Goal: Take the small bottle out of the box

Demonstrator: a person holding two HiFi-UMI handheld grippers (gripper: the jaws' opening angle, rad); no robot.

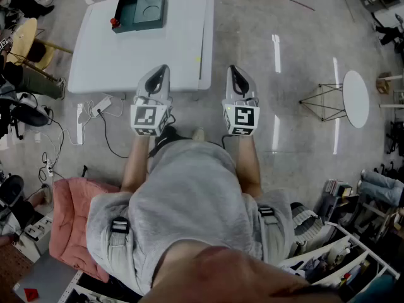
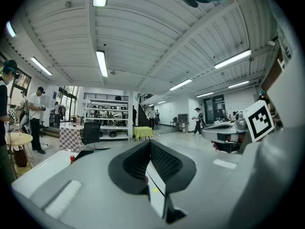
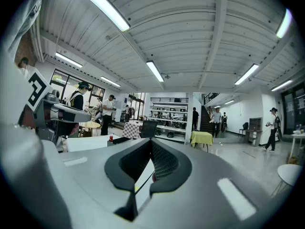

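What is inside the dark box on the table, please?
The box shows an open recess on the left and round hollows on the right. A red-capped thing sits at its left corner; its body is hidden.

Legible words, numbers, brands: none in any view.

Coded signs:
- One black-and-white square marker on the upward cube face of the left gripper (image 1: 161, 69).
- A like marker on the cube of the right gripper (image 1: 232, 69).
- Each cube's marker shows again in the other gripper's view.

All are block patterns only, without letters or digits.
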